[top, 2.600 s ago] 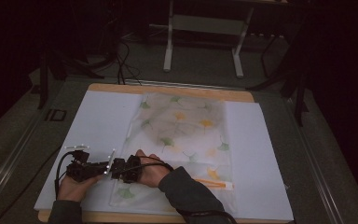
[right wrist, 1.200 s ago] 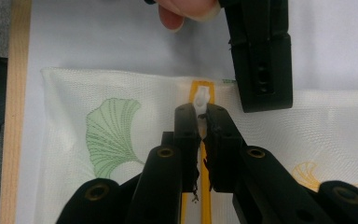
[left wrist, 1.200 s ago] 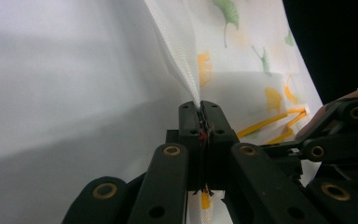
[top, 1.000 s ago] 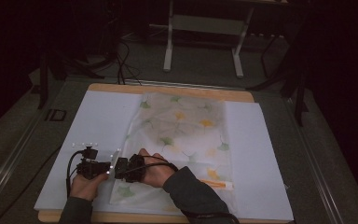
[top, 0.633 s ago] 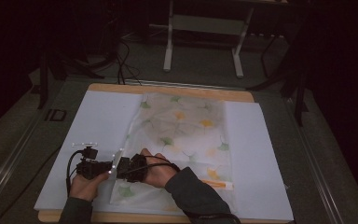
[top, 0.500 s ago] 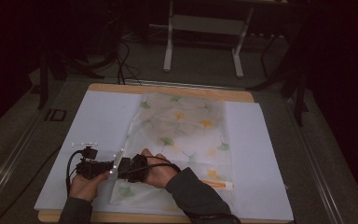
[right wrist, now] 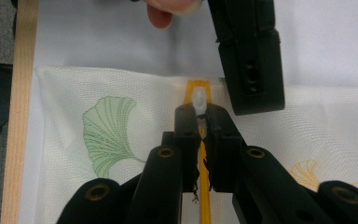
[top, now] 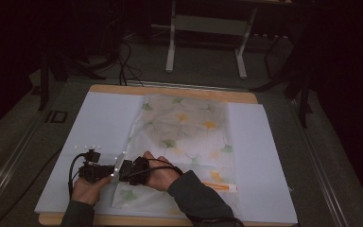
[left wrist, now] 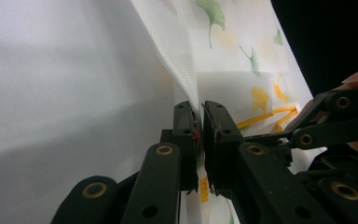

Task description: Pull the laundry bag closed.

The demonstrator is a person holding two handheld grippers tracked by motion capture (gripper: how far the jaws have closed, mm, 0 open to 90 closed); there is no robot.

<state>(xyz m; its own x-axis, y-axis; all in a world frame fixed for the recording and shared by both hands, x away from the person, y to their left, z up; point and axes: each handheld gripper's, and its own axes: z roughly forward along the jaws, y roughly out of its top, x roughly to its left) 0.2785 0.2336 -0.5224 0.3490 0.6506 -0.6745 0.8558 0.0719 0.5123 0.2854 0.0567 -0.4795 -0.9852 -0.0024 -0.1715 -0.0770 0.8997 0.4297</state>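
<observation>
A white mesh bag [top: 189,127] printed with green and yellow ginkgo leaves lies flat on the white table cover [top: 99,123]. Both hands meet at its near left corner. My left gripper [top: 114,172] [left wrist: 199,109] pinches the bag's woven hem [left wrist: 177,56]. Its jaws have just been opening a little, and the hem is still between the pads. My right gripper [top: 122,170] [right wrist: 203,112] faces it, shut on the white zipper pull [right wrist: 198,99] at the end of the yellow zipper [right wrist: 204,186]. A black jaw block of the left gripper [right wrist: 251,60] sits just past the pull.
The wooden table edge [top: 170,91] [right wrist: 21,93] frames the white cover. A metal stand [top: 203,42] rises behind the table on dark floor. A cable loops from the left gripper [top: 71,172]. A fingertip [right wrist: 168,11] rests on the cover beyond the bag.
Since the earliest frame both hands have shifted slightly right along the bag's near edge. Over the last second they have stayed put.
</observation>
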